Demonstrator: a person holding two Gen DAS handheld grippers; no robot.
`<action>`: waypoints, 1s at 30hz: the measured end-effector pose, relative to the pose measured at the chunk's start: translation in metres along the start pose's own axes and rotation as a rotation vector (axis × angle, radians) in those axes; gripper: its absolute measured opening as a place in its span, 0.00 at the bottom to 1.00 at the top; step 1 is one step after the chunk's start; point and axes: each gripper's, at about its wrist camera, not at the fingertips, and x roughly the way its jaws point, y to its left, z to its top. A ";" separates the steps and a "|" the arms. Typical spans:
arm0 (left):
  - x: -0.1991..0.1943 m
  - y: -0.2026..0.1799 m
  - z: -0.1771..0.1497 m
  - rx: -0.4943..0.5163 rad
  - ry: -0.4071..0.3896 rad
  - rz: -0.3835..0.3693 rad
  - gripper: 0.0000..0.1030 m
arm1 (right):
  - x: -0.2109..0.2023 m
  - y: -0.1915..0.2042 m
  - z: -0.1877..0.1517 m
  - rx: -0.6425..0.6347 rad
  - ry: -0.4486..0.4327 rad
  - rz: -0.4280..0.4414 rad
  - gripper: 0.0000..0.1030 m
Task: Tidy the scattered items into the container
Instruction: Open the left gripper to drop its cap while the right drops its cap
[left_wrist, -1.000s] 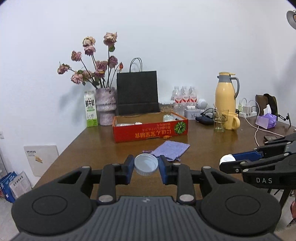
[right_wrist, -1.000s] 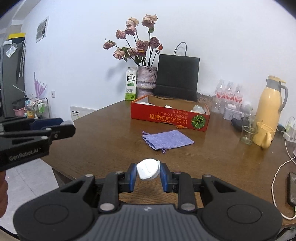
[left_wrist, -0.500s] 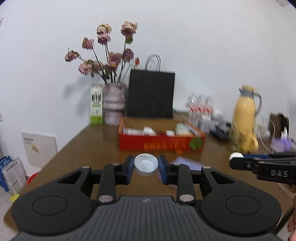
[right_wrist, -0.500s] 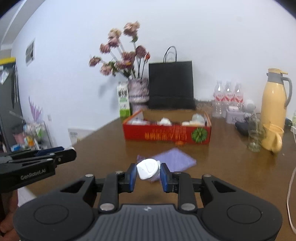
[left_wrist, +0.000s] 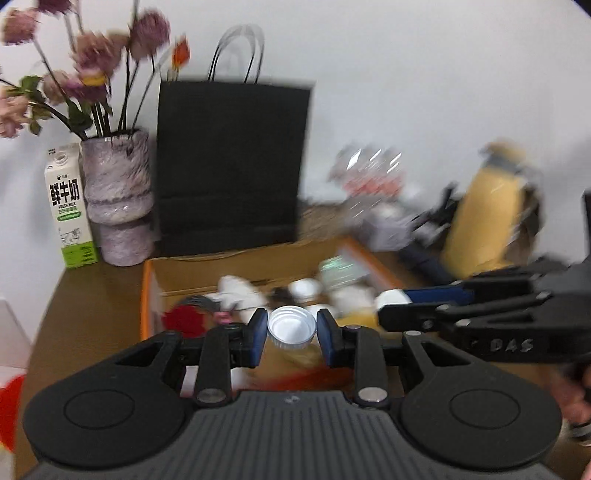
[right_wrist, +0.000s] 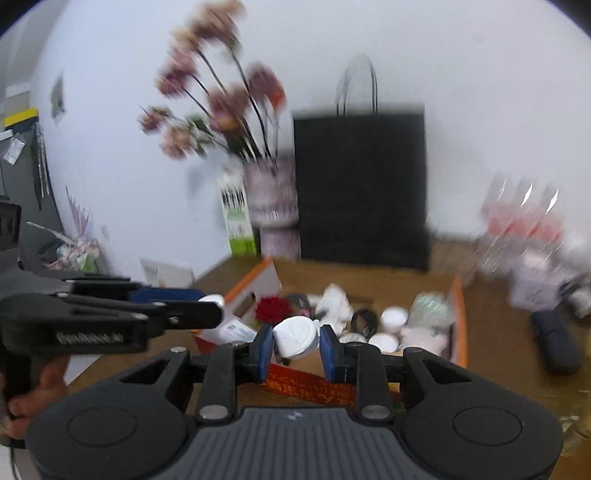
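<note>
Left tool clamped on white lid, right tool on white cap, both angled down over box.

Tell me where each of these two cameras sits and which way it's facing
Left wrist: on the left gripper, facing the open box; white cap held; right gripper intrudes from the right.
Right wrist: on the right gripper, facing the same box; white lid held; left gripper and a hand on the left.
Shared: box, black bag, vase.
</note>
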 end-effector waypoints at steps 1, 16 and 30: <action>0.019 0.006 0.006 0.001 0.030 0.030 0.29 | 0.021 -0.009 0.009 0.019 0.041 -0.001 0.25; 0.145 0.067 0.005 -0.092 0.309 -0.014 0.45 | 0.199 -0.039 0.001 0.019 0.363 -0.002 0.39; 0.069 0.074 0.032 -0.122 0.246 0.092 0.71 | 0.136 -0.039 0.037 0.041 0.248 -0.038 0.52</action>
